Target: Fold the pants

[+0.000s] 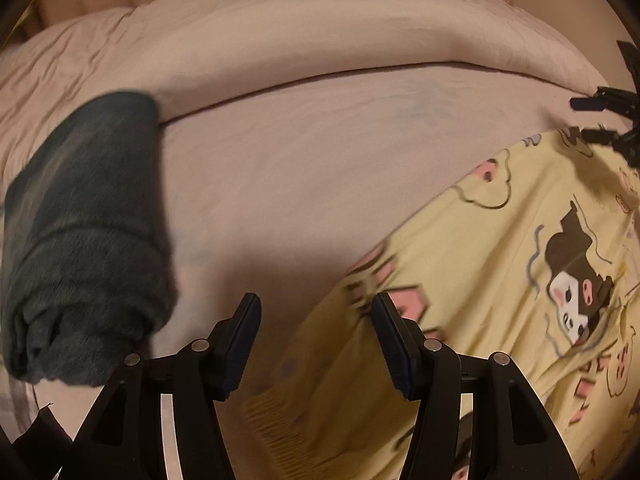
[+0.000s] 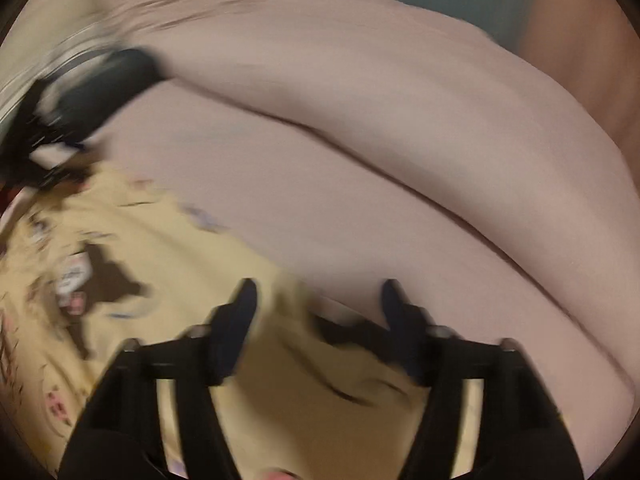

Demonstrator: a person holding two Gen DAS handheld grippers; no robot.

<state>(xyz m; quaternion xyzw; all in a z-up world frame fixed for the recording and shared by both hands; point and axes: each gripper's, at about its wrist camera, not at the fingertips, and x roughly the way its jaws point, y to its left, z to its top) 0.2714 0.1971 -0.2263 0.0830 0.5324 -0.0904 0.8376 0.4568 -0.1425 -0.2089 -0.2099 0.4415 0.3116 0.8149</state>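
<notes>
Yellow cartoon-print pants (image 1: 500,280) lie spread on a pink bed, at the right of the left wrist view and the lower left of the blurred right wrist view (image 2: 168,280). My left gripper (image 1: 316,304) is open and empty, over the pants' left edge. My right gripper (image 2: 318,292) is open and empty, above the pants' edge; it also shows at the far right of the left wrist view (image 1: 600,120). The left gripper shows blurred at the left of the right wrist view (image 2: 44,144).
A folded dark grey garment (image 1: 88,240) lies on the bed (image 1: 320,160) at the left, also seen blurred in the right wrist view (image 2: 108,84). A pink duvet (image 1: 300,40) is bunched along the back.
</notes>
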